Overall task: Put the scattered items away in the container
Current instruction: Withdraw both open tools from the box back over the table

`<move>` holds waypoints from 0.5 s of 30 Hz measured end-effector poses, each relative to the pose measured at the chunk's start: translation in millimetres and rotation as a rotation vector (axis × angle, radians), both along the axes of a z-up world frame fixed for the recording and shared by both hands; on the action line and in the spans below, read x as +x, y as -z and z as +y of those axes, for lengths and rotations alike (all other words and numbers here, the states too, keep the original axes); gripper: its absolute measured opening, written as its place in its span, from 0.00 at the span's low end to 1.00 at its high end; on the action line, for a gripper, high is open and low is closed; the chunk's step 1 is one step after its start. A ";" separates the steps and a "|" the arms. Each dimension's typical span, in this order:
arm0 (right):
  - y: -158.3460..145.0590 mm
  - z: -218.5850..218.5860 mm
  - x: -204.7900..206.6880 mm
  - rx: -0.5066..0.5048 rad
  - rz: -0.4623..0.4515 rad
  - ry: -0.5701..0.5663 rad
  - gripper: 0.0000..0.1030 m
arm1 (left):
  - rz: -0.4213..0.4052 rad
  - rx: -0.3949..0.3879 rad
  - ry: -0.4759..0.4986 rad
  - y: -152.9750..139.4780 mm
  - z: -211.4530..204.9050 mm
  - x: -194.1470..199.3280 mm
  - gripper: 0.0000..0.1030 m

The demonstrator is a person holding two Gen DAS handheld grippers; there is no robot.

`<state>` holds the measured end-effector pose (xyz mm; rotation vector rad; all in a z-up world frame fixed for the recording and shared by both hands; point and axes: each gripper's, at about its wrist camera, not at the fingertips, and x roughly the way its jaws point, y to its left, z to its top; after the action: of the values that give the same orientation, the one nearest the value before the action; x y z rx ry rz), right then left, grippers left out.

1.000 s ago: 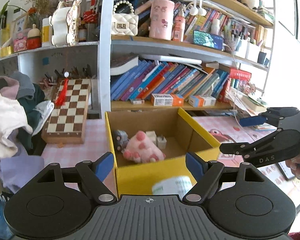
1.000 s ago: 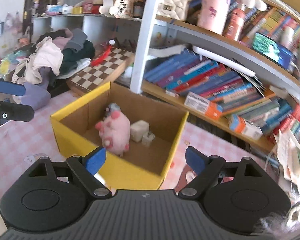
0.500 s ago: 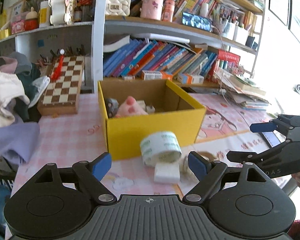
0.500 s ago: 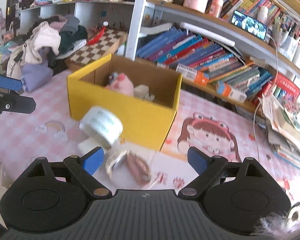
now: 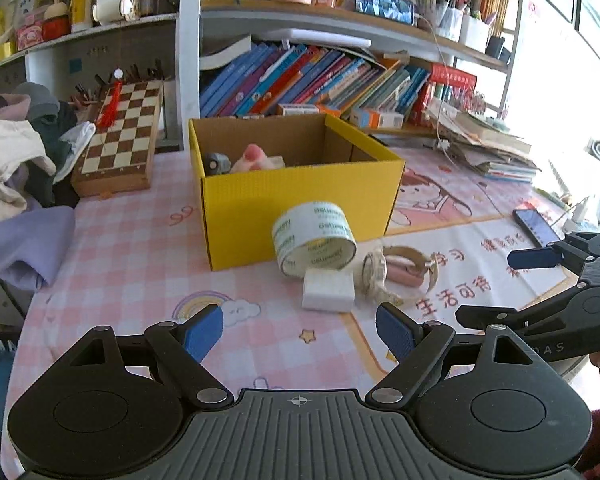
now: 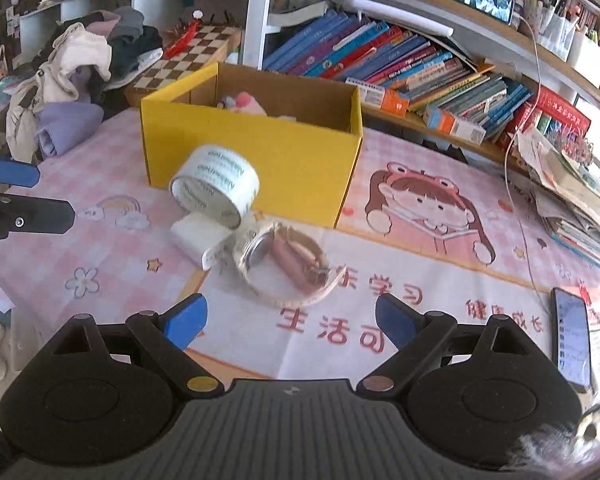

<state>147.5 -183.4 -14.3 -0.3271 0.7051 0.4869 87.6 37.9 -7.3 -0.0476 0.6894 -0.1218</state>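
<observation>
The left tongs (image 5: 300,330) are spread wide, and nothing sits between their blue tips. They hang over the pink checked cloth of the counter (image 5: 132,264) and touch nothing. The right tongs (image 6: 291,318) are spread wide too, with nothing pinched in them. They also hang above the counter, not touching any of the things.

The open yellow cardboard box (image 5: 296,200) stands on the counter in front of the bookshelf. Inside it lie a pink soft toy (image 5: 254,160) and a small grey round thing (image 5: 215,163). A small white block peeks out beside the toy.

Three things are outside the box. A white roll of tape with green letters (image 5: 315,238) leans against the front wall of the box. Just in front of the roll lies a small white square block (image 5: 327,290), touching it or nearly so. Right beside the block lies a wristwatch with a pink strap (image 5: 397,272), with a pale band looped around it.

These three things lie between the box and both tongs. The right tongs point most nearly at the watch (image 6: 284,258). A dark phone (image 6: 571,338) lies on the counter, well apart to the right.
</observation>
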 end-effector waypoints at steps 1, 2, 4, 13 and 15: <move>2.1 0.6 -0.9 -0.002 0.008 -0.002 0.89 | 0.005 0.001 0.002 1.7 -0.8 -0.3 0.84; 4.1 0.9 -1.5 -0.003 0.016 -0.001 0.89 | 0.011 0.002 0.005 4.1 -2.2 -0.2 0.84; 8.6 1.6 -2.5 -0.007 0.034 0.002 0.89 | 0.029 0.005 0.015 10.0 -5.8 -0.1 0.84; 24.9 8.6 -3.5 -0.033 0.114 -0.023 0.89 | 0.098 0.014 0.082 27.6 -20.2 3.9 0.84; 27.6 9.7 -3.3 -0.041 0.127 -0.029 0.89 | 0.100 0.011 0.082 28.5 -21.3 6.2 0.84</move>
<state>144.2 -173.7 -41.9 -0.3477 0.8359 0.5248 93.9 16.5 -35.8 -0.0153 0.7924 -0.1949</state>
